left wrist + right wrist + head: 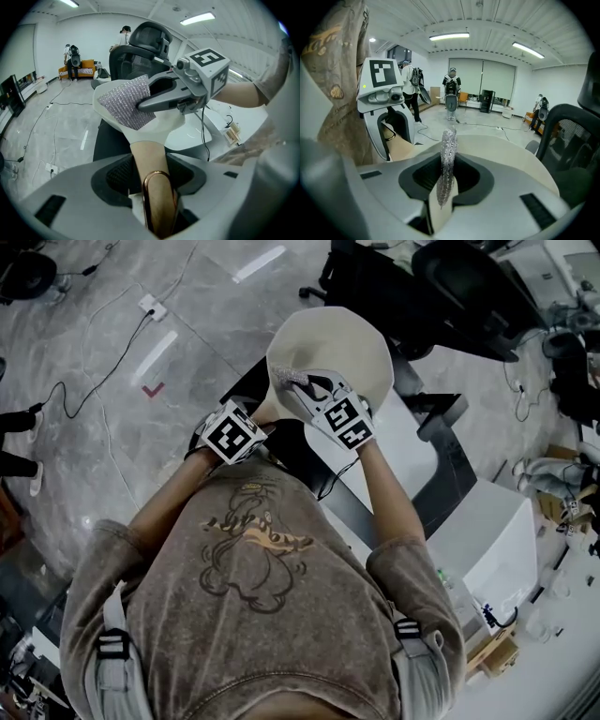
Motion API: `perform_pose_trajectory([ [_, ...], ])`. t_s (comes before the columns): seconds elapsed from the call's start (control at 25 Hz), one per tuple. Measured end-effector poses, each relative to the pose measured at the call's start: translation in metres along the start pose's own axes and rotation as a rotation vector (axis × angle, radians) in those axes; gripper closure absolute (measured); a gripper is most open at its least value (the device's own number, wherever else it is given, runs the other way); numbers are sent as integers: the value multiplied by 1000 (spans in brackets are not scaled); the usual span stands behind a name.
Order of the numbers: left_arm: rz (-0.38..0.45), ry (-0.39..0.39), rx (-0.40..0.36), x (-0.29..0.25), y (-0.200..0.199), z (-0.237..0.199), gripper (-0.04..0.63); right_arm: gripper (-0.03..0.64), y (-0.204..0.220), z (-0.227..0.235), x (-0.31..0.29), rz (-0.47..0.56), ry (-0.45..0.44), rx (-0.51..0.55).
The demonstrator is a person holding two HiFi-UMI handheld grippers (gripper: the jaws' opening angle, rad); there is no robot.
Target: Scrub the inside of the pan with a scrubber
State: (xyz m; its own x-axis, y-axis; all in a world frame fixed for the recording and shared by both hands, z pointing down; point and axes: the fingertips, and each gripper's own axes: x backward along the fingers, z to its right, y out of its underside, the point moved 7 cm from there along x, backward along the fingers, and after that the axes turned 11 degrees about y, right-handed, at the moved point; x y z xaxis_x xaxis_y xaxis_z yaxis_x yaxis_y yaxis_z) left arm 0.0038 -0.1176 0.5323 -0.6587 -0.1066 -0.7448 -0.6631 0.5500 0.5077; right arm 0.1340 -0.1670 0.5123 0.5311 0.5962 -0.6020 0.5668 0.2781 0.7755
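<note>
From the head view the marker cubes (231, 433) cover much of both grips, and the handle (149, 154) barely shows there; the left gripper (152, 180) has its jaws clamped on that smooth tan, copper-looped handle; the pan (330, 341), matte cream and round, is held over the desk (412, 442) edge; the right gripper (302, 382) has its jaws pinching a silvery, glittering mesh scrubber (291, 377) against the pan's inside wall.

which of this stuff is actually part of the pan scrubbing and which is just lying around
In the job:
- pan, held by its handle in the left gripper
- scrubber, clamped in the right gripper

Just lying about:
- office chair
- power strip on the floor
- white table
</note>
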Motion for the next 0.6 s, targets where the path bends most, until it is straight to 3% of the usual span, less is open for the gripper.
perform_pose_trajectory([
  [0.32, 17, 38, 10, 1, 0, -2, 364, 534, -10, 1, -26, -23, -80, 2],
  [0.6, 22, 57, 4, 4, 1, -3, 364, 534, -14, -5, -54, -53, -98, 31],
])
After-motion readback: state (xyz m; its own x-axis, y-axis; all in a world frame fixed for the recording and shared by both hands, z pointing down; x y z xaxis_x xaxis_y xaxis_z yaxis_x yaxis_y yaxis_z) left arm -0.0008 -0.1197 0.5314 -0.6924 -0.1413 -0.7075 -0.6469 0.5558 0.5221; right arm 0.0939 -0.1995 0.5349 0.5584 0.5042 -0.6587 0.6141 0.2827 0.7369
